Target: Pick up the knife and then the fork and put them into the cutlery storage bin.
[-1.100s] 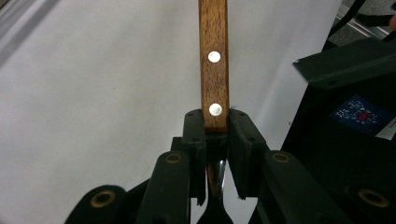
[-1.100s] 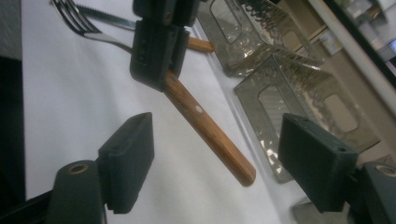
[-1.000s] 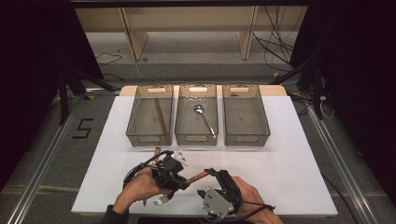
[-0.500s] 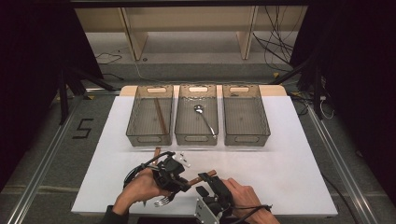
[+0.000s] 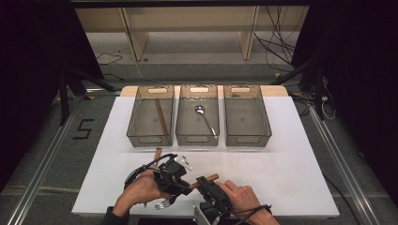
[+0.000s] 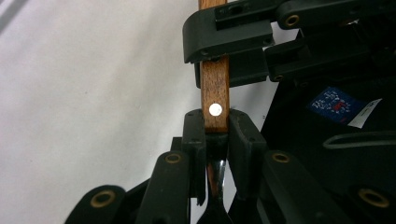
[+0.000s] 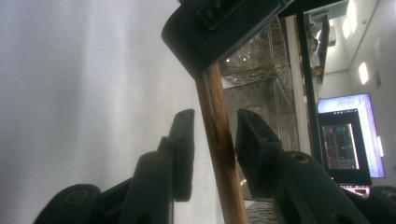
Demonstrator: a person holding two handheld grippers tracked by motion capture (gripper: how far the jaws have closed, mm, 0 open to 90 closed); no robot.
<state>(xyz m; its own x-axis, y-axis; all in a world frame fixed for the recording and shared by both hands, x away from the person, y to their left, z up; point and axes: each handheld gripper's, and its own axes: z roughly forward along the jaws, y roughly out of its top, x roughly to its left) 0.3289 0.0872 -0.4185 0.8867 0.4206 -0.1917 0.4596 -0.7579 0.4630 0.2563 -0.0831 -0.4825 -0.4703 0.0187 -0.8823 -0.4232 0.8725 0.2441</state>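
— What's the worry from where you're standing?

— The biggest one is the handover itself. The left gripper (image 5: 180, 180) is clamped on the wooden-handled fork (image 6: 215, 88), and the right gripper (image 7: 212, 140) has just been closing its jaws around the same handle. In the right gripper view one pad is at the wood, while the other has a gap beside it, so I'd say it isn't pinching yet. If the left lets go before that gap is gone, the fork drops onto the white table (image 5: 291, 154).

— And if both squeeze?

— Then two grips on one stiff stick: any twist of either wrist could lever the handle out of the narrower hold, or skew it.

— Anything smaller?

— The handle sits off-centre between the right jaws, nearer one pad. Closing like that may nudge it sideways instead of seating it square.

— How are the hands placed?

— Both low over the near edge of the table, forearms coming in close together. The left hand (image 5: 141, 192) wraps its gripper with the tines (image 5: 163, 204) trailing back behind it toward the person; the handle runs forward out of its jaws straight into the right gripper just beside it. The right hand (image 5: 241, 197) holds its gripper angled in toward the left one. The three bins (image 5: 244, 138) lie well ahead of both.
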